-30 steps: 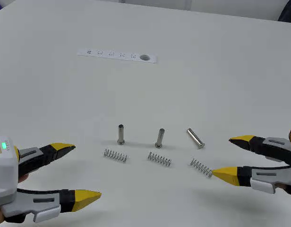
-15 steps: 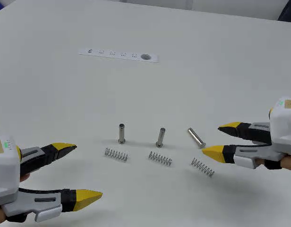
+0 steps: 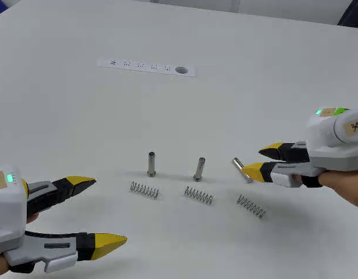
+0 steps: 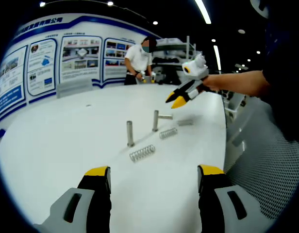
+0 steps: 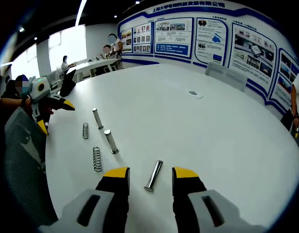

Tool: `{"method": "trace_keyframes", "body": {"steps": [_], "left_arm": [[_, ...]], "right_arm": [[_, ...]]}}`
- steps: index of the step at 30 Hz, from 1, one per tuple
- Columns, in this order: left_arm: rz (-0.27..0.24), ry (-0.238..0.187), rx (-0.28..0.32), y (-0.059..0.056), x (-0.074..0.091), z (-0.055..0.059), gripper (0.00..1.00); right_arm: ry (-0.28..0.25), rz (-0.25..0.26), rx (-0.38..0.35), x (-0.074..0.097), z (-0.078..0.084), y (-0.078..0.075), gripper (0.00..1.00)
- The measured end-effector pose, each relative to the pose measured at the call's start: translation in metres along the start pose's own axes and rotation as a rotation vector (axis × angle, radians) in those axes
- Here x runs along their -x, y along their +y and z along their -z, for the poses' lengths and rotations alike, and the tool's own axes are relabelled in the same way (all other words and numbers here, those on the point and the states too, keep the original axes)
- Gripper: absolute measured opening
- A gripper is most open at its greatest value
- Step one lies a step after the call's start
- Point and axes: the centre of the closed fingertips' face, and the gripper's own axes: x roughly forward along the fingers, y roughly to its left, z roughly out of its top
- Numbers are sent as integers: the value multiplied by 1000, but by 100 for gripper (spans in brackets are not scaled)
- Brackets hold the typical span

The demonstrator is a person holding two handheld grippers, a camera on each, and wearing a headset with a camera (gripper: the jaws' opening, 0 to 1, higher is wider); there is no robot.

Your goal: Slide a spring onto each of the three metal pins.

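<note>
Head view: 3 pins in a row on the white bench [image 3: 266,93]. Left pin [image 3: 151,164] and mid pin [image 3: 199,169] stand upright on their heads. Right pin [image 3: 242,169] lies flat at 3 o'clock of the mid pin, plain end toward 11, head toward 5. One spring lies loose at approx 6 o'clock of each: left spring [image 3: 143,190], mid spring [image 3: 199,196], right spring [image 3: 250,206]. None is on a pin, so no spring fitted yet. R gripper [image 3: 261,162] comes in from 3 o'clock, fingers apart. In the R gripper view the right pin lies in the gap between the yellow tips, head end nearest; contact can't be told. L gripper [image 3: 100,210] sits at 8 o'clock of the row, well apart from all parts, fingers wide apart, nothing held. Step in hand, prob.: grab the fallen pin to stand it up or hold it for its spring. To do it well: close on mid-shank, not on the head. Keep the tips square to the pin axis, since a round shank will likely roll or squirt out if pinched off-centre. Close slow, leave the plain end free so the spring can go over it, and set it down head-first clear of the mid pin. Writing: a handwritten mark like "A" on a label [image 3: 356,126] on the R gripper body. White strip [image 3: 147,65] at 12 o'clock has small marks, too small to read. Wall posters [image 5: 174,36] and a blue banner carry Chinese text, not legible at this res.
</note>
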Motion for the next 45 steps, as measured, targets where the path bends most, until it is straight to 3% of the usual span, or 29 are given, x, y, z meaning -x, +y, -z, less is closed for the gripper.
{"method": "trace_keyframes", "body": {"steps": [24,29,45], "left_arm": [[5,4,3,0,-1,2,73],[6,6,4,-1,-1,2,73],[7,6,4,-1,-1,3,73]], "right_arm": [[126,69,-79,-37,8,-14,21],[151,95,-87,-41,11,-17,18],[212,112,-121,-50,23,-15,12]]}}
